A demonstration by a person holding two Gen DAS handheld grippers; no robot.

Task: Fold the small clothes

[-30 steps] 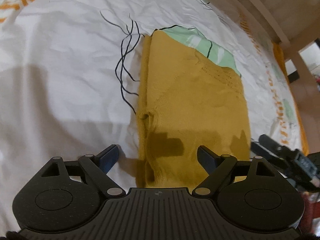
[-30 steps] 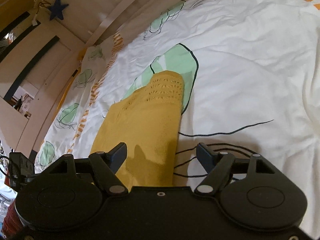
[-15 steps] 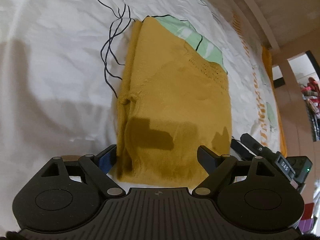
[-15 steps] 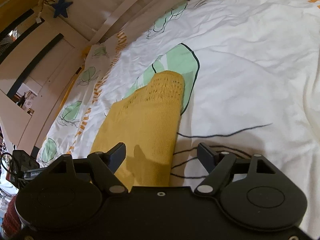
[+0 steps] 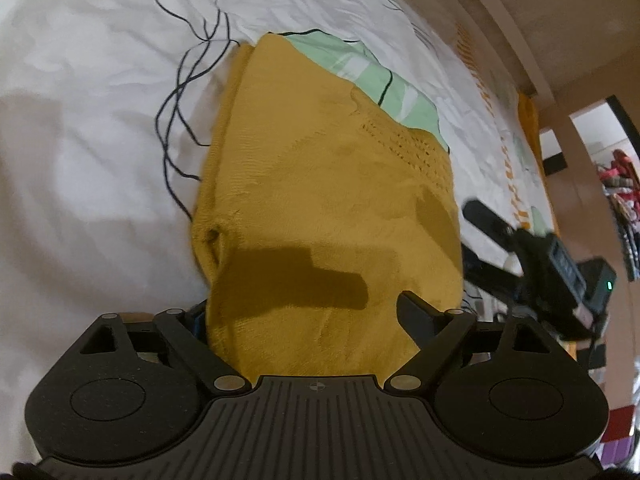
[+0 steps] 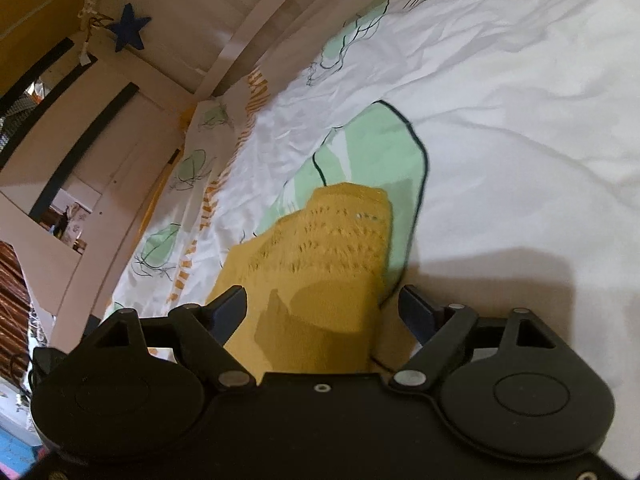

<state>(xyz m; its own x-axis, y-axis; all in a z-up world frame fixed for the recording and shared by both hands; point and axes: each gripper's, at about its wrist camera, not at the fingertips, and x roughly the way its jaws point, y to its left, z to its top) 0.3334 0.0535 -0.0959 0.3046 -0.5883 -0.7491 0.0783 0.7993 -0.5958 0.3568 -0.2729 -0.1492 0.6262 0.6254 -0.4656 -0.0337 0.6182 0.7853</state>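
Note:
A mustard-yellow knit garment (image 5: 328, 200) lies folded in a long strip on the white printed bedsheet (image 5: 80, 140). My left gripper (image 5: 304, 304) is low over its near end, jaws wide and opening. The cloth fills the gap, and the cloth edge covers its left fingertip. My right gripper (image 6: 320, 294) straddles the other end, close to the openwork hem (image 6: 340, 232). Its jaws are wide and opening too, with cloth between them and the pads not pressing. In the left wrist view the right gripper (image 5: 520, 240) shows beside the garment's right edge.
A green leaf print (image 6: 372, 156) lies under the garment's far corner. The wooden bed frame (image 6: 248, 44) with a blue star (image 6: 130, 32) runs along the far side. The bed edge and a doorway (image 5: 592, 136) lie to the right in the left wrist view.
Both grippers have moved forward and down onto the garment. Its near end now fills the left gap, and the right gripper has slid closer to the openwork hem.

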